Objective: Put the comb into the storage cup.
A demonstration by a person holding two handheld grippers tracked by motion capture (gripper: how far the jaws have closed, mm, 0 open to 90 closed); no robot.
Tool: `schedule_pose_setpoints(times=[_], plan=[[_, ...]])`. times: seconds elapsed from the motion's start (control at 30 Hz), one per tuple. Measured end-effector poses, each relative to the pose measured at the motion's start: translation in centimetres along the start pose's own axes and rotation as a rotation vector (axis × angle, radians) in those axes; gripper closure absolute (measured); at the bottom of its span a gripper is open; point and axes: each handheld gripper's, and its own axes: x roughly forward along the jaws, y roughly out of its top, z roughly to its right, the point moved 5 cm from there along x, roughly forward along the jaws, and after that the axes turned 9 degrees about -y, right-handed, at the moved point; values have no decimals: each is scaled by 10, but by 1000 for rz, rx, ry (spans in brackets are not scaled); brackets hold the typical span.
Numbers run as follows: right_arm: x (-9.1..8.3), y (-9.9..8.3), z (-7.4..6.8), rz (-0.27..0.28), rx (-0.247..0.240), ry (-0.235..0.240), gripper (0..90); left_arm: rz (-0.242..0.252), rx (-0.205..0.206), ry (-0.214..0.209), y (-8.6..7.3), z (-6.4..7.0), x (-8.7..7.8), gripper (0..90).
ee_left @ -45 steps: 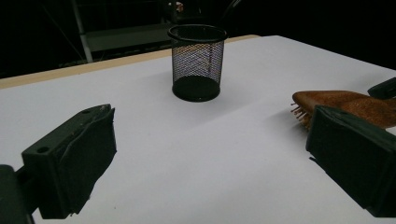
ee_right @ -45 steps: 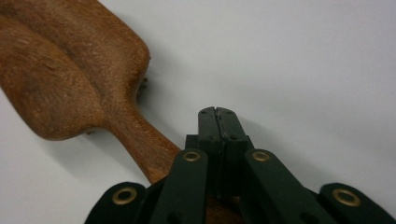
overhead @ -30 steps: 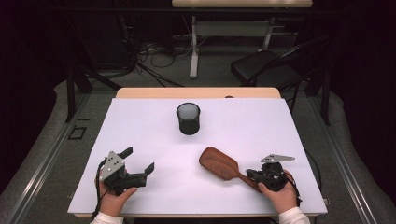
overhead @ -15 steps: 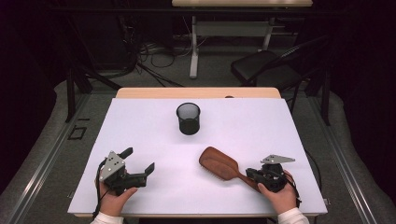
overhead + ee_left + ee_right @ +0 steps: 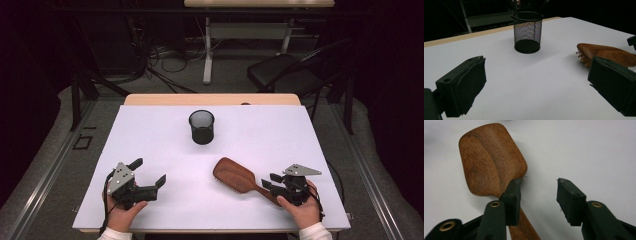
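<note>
On the white counter point(image 5: 325, 140) a black wire-mesh cup point(image 5: 202, 127) stands upright near twelve o'clock. A brown wooden hairbrush point(image 5: 238, 175) lies bristles-down toward four o'clock. The right hand-held gripper point(image 5: 272, 181) sits over its handle, jaws apart. At seven o'clock, the left hand-held gripper point(image 5: 148, 172) gapes wide, holding nothing.

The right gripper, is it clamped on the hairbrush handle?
No, in the right gripper view the right gripper stands open, with the hairbrush handle beneath one jaw, not between them.
</note>
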Motion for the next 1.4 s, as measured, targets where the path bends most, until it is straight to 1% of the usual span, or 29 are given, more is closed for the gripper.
schedule_pose_setpoints(times=[0.1,0.17,0.2,0.23,0.3,0.33,0.43,0.47,0.57,0.67,0.73,0.83,0.87,0.9,0.93,0.97,1.0,1.07,1.1,1.13,1.27,1.4], plan=[[-1,2,1,21,6,1,496,-3,2,0,0,0,1,17],[-1,2,1,27,8,2,488,-2,4,-2,0,1,1,17],[-1,3,2,40,12,1,459,-3,3,-2,0,1,1,17],[-1,3,2,40,12,1,459,-4,3,-2,0,1,1,17],[-2,4,2,47,3,-4,432,-3,1,-2,0,1,1,17],[-2,4,3,59,-4,-17,412,-2,2,-2,0,1,1,17],[-2,5,3,69,-16,-21,392,0,3,-1,0,1,1,17],[-2,6,4,100,-38,-39,368,-1,3,-3,0,2,1,17],[-4,9,4,124,-59,-47,336,-1,2,-1,0,1,1,17],[-5,10,4,139,-73,-59,330,-1,3,-1,0,1,1,17],[-4,10,4,133,-73,-67,299,-1,2,-2,0,1,1,17],[-4,8,4,101,-53,-60,296,-3,4,-4,0,2,1,17],[-4,8,4,95,-51,-60,284,-3,4,-1,0,2,1,17],[-4,8,4,90,-51,-60,252,-3,3,-1,0,2,1,17],[-4,9,3,84,-58,-52,224,-3,2,-1,0,2,1,17],[-4,9,3,84,-58,-52,224,-3,2,-2,0,1,1,17],[-4,9,0,60,-72,-29,170,-4,2,-1,0,1,1,17],[-3,9,-1,59,-79,-25,157,-5,1,-1,0,1,1,17],[-3,9,-3,43,-85,-22,155,-5,1,-1,0,1,1,17],[-3,9,-4,39,-93,-21,138,-5,2,-1,0,1,1,17],[-2,10,-7,27,-97,-15,31,-5,3,-2,0,2,1,17],[-2,10,-10,10,-100,9,0,-5,2,-1,-1,2,1,17]])
